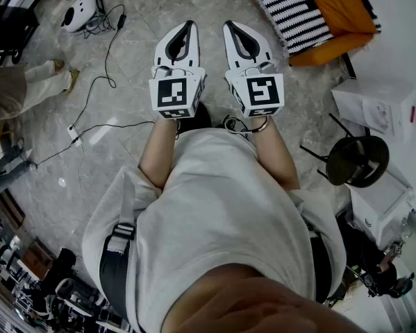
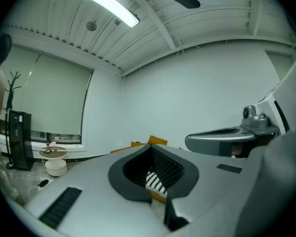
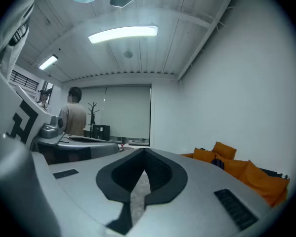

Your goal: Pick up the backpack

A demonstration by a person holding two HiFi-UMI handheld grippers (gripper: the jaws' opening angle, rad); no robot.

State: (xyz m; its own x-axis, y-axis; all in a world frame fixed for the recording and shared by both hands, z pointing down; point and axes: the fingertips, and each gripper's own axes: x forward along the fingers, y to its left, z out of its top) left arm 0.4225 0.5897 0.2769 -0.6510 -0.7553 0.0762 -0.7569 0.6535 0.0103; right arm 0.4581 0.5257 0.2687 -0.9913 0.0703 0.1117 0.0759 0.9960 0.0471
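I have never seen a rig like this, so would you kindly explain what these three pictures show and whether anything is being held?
There is no robot here. A person holds a two-jaw tool in each hand: the left gripper and the right gripper. The head view comes from a camera on the person's head and looks steeply down at both. The other two pictures come from cameras riding on the grippers, looking along their jaws into the room. Both grippers are shut and hold nothing. On the floor lie cables, an orange cushion with a striped blanket, and a black stool.

Bright, even ceiling-strip light (image 2: pixel 104 4), fisheye edges w/ dark vignette
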